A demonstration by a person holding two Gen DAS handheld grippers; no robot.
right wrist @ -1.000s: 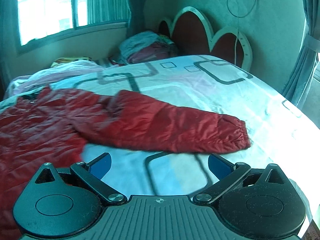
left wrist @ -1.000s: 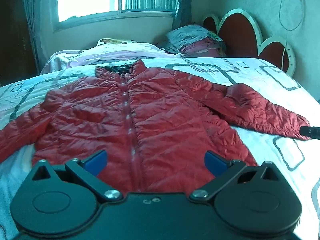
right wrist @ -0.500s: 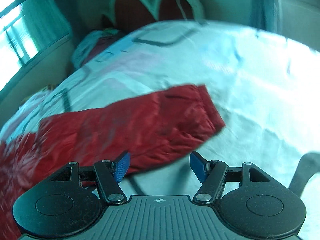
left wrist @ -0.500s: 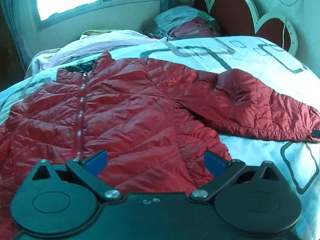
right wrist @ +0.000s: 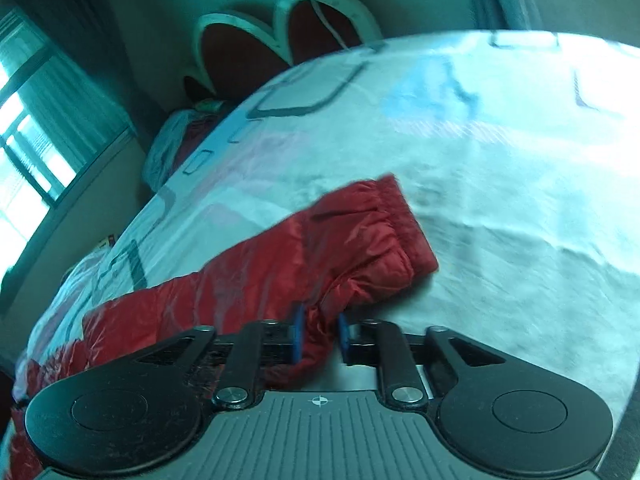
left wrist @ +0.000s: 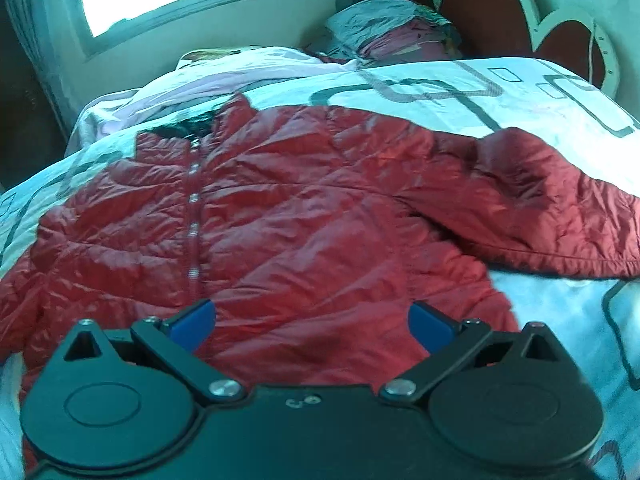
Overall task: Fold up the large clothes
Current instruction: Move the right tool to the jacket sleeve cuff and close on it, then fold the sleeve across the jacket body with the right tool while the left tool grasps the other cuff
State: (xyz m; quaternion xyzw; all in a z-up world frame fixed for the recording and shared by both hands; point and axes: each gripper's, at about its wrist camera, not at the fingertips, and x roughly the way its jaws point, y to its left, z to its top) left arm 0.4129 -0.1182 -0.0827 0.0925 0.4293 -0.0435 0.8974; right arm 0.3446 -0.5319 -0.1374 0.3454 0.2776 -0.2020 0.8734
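Observation:
A red quilted jacket (left wrist: pixel 304 216) lies front up and zipped on the bed, its collar toward the window. Its right sleeve (left wrist: pixel 552 216) stretches out to the right. My left gripper (left wrist: pixel 311 326) is open and empty, hovering over the jacket's lower hem. In the right wrist view, my right gripper (right wrist: pixel 319 334) is shut on the lower edge of that sleeve (right wrist: pixel 320 256), a little short of the cuff (right wrist: pixel 396 216). The sleeve still rests on the sheet.
The bed has a white sheet with grey rectangle prints (right wrist: pixel 500 184). A pile of folded bedding and pillows (left wrist: pixel 392 28) sits by the red headboard (left wrist: pixel 492 20). A pink blanket (left wrist: pixel 240 76) lies below the window.
My right gripper moved in on the sleeve near the cuff and closed on its edge. My left gripper drifted closer over the jacket's hem and stayed open.

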